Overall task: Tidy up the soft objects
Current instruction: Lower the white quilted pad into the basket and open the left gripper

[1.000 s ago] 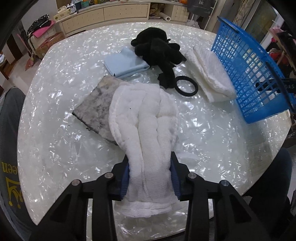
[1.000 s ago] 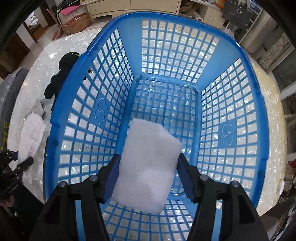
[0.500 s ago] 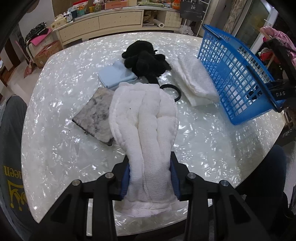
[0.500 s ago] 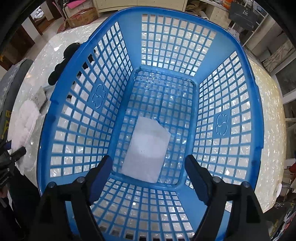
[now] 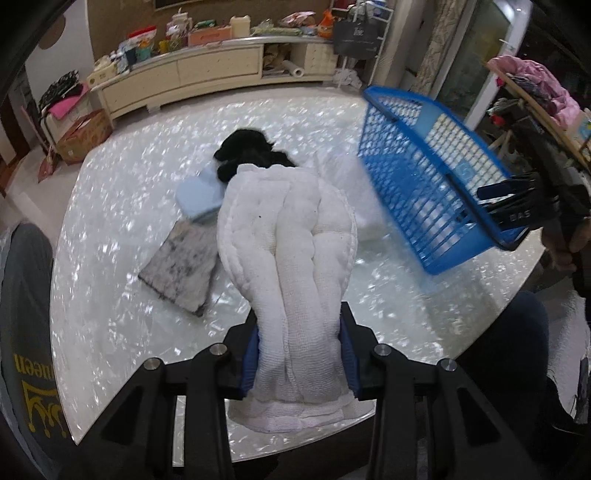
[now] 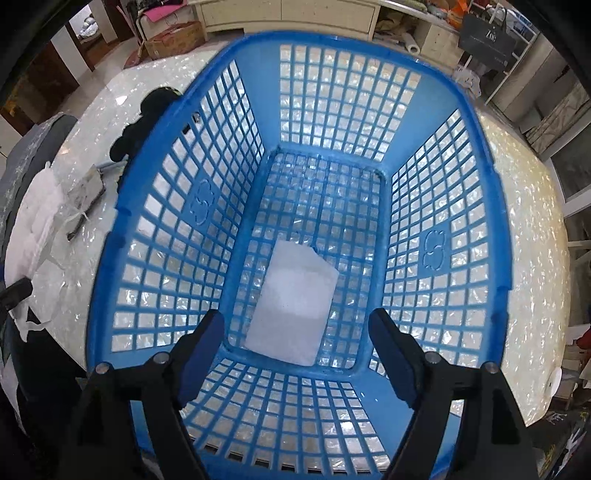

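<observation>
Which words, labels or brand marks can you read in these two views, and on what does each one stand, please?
"ueen": gold letters, upside down, on the grey garment; start cut off.
"Zoe", roughly: on the dark bag; small.
"DAS", mirrored: on the right tongs; partly hidden.
Blue basket: embossed clover emblems, no words.

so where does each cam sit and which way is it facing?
Left wrist: on the left gripper, angled down across the table; jaws clamp a white towel; right gripper over the basket.
Right wrist: on the right gripper, jaws open, facing steeply down into the basket at a white cloth.
Shared: basket, table, towel, black plush.
</observation>
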A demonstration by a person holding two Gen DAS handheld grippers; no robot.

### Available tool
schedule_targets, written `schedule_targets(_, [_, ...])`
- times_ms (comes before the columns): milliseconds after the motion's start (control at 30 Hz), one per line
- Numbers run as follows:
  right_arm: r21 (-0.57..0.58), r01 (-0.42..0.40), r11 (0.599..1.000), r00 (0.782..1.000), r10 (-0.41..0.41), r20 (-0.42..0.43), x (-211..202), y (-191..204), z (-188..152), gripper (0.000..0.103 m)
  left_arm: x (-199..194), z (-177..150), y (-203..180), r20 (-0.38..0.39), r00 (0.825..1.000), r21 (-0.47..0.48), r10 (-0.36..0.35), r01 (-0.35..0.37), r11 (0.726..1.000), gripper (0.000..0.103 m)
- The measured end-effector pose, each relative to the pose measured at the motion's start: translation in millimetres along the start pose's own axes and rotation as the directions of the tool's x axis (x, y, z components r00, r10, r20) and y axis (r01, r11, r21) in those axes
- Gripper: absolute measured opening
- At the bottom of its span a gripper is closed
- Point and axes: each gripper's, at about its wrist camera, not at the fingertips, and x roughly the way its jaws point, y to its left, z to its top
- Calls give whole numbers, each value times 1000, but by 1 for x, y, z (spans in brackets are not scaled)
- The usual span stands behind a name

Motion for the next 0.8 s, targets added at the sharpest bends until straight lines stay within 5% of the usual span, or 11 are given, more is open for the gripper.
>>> schedule_targets(133, [8, 6, 1000, 998, -6, 70, -19, -1, -4, 92, -13, 12, -17, 32, 999, 43, -24, 22, 999, 35])
schedule_targets(567, [117, 9, 993, 974, -35, 224, -67, -27, -47, 98, -19, 54, -81, 76, 993, 199, -86, 70, 977, 35])
schedule_targets(800, [162, 13, 987, 969, -53, 241, -68, -45, -58, 98, -13, 82, -112, 72, 992, 262, -101, 79, 962, 35])
